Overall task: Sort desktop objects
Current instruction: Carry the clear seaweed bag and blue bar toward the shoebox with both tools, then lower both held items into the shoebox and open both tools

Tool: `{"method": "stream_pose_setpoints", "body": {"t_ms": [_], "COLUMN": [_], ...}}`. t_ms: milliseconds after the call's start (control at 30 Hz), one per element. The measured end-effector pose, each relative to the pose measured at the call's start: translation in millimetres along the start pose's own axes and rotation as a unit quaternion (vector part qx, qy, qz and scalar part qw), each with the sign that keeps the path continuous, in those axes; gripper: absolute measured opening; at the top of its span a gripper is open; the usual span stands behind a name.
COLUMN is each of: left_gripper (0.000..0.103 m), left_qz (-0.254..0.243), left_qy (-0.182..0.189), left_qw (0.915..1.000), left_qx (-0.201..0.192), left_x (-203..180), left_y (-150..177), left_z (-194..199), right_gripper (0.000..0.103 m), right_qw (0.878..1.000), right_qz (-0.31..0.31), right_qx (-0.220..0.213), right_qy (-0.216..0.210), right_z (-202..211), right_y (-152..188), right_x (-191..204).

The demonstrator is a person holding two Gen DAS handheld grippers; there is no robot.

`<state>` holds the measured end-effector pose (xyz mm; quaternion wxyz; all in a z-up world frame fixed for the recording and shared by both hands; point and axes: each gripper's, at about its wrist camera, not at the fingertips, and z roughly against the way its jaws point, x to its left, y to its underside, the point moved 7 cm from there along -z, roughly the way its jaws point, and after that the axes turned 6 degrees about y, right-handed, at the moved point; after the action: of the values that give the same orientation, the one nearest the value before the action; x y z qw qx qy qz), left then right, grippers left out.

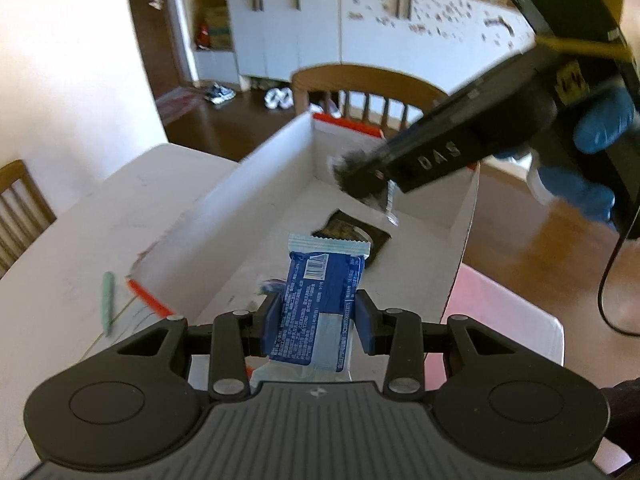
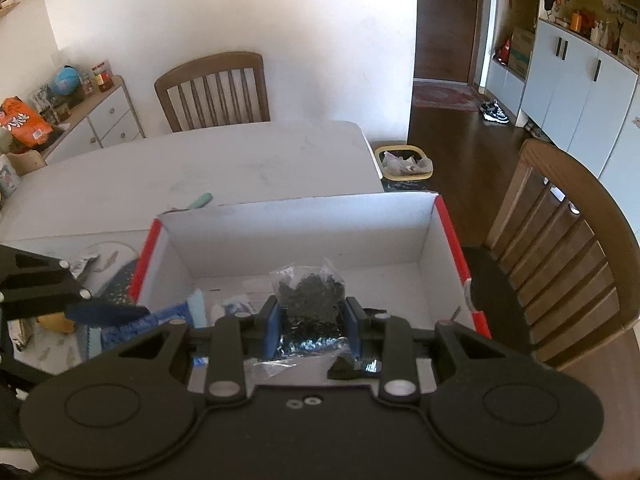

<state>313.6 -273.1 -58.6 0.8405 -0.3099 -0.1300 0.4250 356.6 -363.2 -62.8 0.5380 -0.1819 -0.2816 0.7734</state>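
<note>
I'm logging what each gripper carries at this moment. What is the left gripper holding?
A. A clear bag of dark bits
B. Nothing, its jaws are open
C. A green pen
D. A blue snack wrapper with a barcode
D. In the left wrist view the left gripper is clamped on the blue snack wrapper over the white box; the clear bag of dark bits is in the right gripper.

**A sunlit dining room**

Plain white walls [image 2: 224, 20] catch soft daylight. A pale worktop [image 2: 240, 160] stands on dark wooden flooring [image 2: 460, 152], with slatted wooden chairs [image 2: 214, 92] drawn up around it. A low white sideboard [image 2: 108, 120] sits by the wall, cluttered on top. Tall pale cabinets [image 2: 576, 80] line the far side, beside a dark brown door [image 2: 448, 20]. A lined wastebasket [image 2: 404, 164] stands just past the worktop's corner.
</note>
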Motion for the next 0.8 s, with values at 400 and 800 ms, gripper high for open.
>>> {"method": "stream_pose_setpoints", "body": {"t_ms": [400,800], "left_gripper": [0.037,0.037], "left_qz": [-0.038,-0.03], "left_qy": [0.024,0.055], "left_qw": [0.9963,0.9914], "left_qx": [0.073,0.115], "left_x": [-12.2,-13.5], "left_y": [-2.9,-0.8], "left_z": [-47.0,-65.0], "right_gripper": [0.032,0.032], "right_qw": [0.999,0.998], "right_qz": [-0.009,-0.01], "right_qx": [0.03,0.064], "right_qy": [0.001,-0.013], "right_z": [-41.9,-77.4], "right_y": [-0.7,-3.9], "right_x": [-14.1,-10.1]}}
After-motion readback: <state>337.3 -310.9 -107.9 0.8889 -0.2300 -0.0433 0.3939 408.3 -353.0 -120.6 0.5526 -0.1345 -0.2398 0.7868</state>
